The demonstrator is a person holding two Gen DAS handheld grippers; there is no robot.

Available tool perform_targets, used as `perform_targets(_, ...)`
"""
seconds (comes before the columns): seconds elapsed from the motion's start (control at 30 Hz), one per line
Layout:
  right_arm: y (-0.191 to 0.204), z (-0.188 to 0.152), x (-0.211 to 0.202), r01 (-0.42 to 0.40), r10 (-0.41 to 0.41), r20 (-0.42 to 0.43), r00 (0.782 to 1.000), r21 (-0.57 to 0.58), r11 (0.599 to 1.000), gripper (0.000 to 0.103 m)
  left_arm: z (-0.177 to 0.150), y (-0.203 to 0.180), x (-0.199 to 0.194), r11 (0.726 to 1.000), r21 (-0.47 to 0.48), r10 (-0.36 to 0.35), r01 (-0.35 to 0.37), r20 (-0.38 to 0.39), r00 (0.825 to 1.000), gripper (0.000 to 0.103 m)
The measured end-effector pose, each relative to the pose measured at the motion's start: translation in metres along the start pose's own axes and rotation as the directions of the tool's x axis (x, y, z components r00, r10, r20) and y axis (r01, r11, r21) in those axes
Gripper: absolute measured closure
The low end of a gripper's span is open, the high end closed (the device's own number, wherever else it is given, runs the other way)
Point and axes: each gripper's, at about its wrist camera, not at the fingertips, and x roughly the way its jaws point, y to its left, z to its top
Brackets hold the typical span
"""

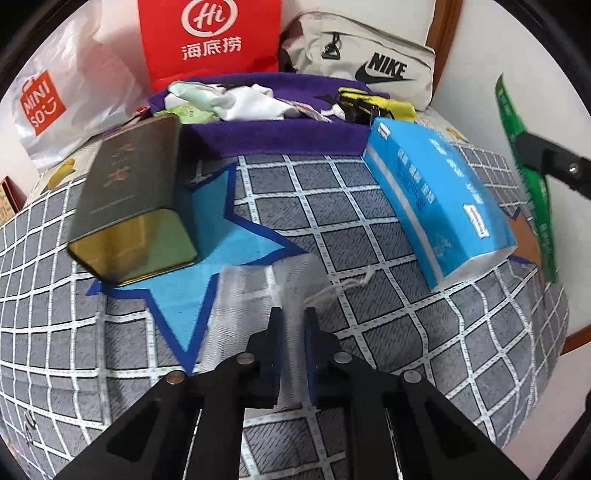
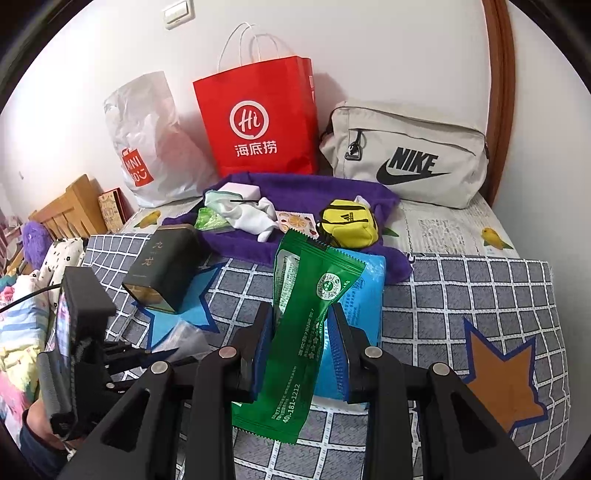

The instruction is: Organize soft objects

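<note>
Left view: our fingers [image 1: 275, 325] pinch a sheer mesh bag [image 1: 251, 291] low over the bed [image 1: 369, 229], by the blue star [image 1: 207, 258] near the front edge. Keep it taut, mouth open.

Right view: fingers [image 2: 264, 332] clamp the green packet [image 2: 306, 317] mid-length, above the tissue pack [image 2: 364, 295]. We judge: carry it left, release only inside the bag.

White wall [image 2: 388, 55] behind bed; wooden headboard [image 2: 68, 216] at left; light switch [image 2: 178, 13] high on wall.
</note>
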Motion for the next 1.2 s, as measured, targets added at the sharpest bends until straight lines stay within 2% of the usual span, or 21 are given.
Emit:
perform_targets(0.27,0.007,0.006,0.02,-0.004,0.004,-0.038,0.999,-0.015,1.0,0.073,0.004,0.009,-0.03,1.0,-0.012,-0.013,0.014,0.027,1.0,0.093)
perform_targets(0.67,0.025,0.041,0.045,0.002,-0.004,-0.041,0.999,-0.048,0.999,0.073,0.04,0.032,-0.078,1.0,-0.028,0.011,-0.008,0.112,0.994,0.093)
perform_targets(0.9,0.031,0.065,0.066,-0.013,0.01,-0.048,0.999,-0.063,0.998,0.073,0.062,0.046,-0.084,0.998,-0.05,0.037,-0.031,0.135,0.99,0.093)
perform_targets(1.2,0.032,0.079,0.087,-0.024,0.02,-0.065,0.998,-0.067,0.997,0.073,0.083,0.059,-0.082,0.997,-0.071,0.051,-0.041,0.146,0.988,0.093)
